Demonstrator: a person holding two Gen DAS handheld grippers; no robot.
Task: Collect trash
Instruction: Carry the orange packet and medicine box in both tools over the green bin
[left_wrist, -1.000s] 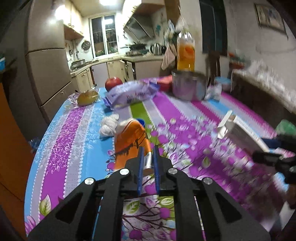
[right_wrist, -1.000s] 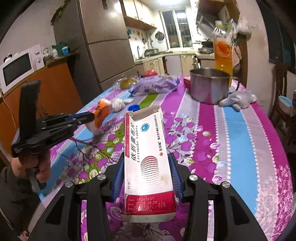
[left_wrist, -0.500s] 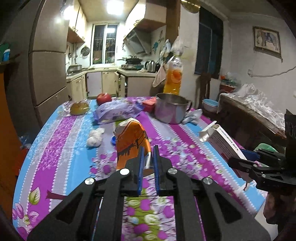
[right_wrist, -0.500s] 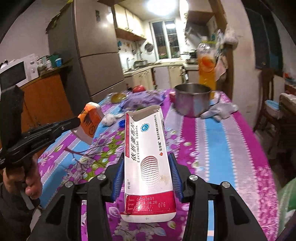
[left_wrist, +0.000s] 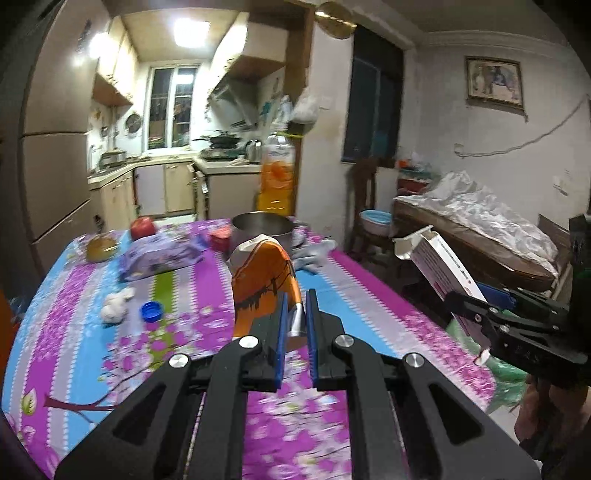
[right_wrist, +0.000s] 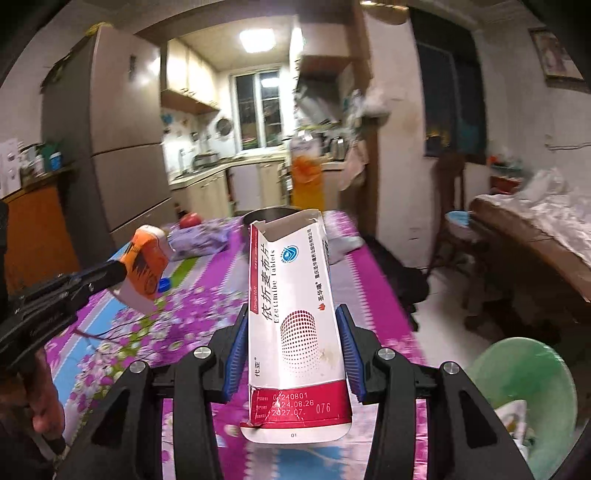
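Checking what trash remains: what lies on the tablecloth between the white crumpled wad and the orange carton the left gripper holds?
A blue bottle cap, beside the white crumpled wad and left of the orange carton, in the left wrist view.

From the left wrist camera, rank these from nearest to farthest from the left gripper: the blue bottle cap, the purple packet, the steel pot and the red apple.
From the left gripper, which is shut on the orange carton:
1. Blue bottle cap, on the cloth to the left.
2. Purple packet, farther back on the left.
3. Steel pot and red apple, both near the table's far end: too close to call.
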